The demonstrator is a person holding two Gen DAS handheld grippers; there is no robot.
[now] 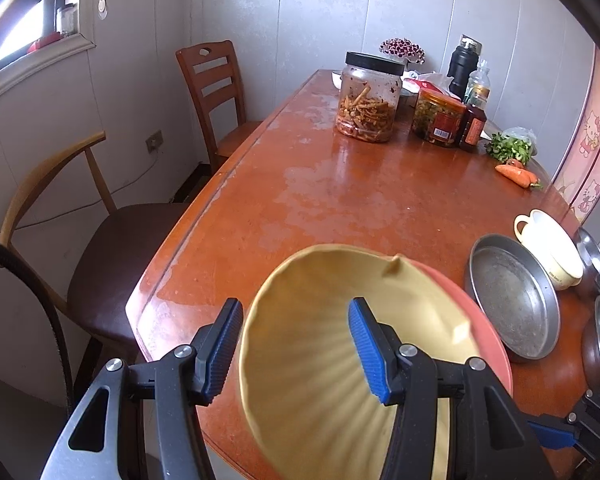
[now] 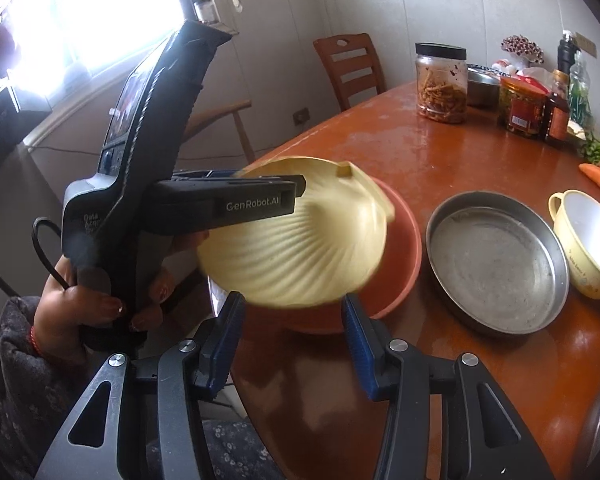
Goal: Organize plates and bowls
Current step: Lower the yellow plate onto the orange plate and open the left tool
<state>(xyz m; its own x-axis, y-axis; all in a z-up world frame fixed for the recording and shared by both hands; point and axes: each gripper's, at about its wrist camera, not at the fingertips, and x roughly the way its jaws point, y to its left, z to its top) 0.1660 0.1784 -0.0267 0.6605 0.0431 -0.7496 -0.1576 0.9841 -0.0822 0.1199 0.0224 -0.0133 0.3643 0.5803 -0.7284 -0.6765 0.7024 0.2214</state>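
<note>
We see the wooden table (image 1: pixel 340 184) widest of all, its middle bare and its left edge running beside two chairs (image 1: pixel 216 92). Near its front edge lies the pink plate (image 2: pixel 400 256), and just right of it the round metal pan (image 2: pixel 496 264), then the yellow cup (image 2: pixel 584 236) touching the pan's rim. Our yellow ribbed bowl (image 2: pixel 300 240) hangs tilted over the pink plate. Our left gripper (image 1: pixel 296 344) is clamped across the bowl's near rim, one finger inside, one outside. Our right gripper (image 2: pixel 292 340) stands parted with nothing between its pads, just below the bowl's rim. Jars (image 1: pixel 370 98) crowd the far end, well apart.
</note>
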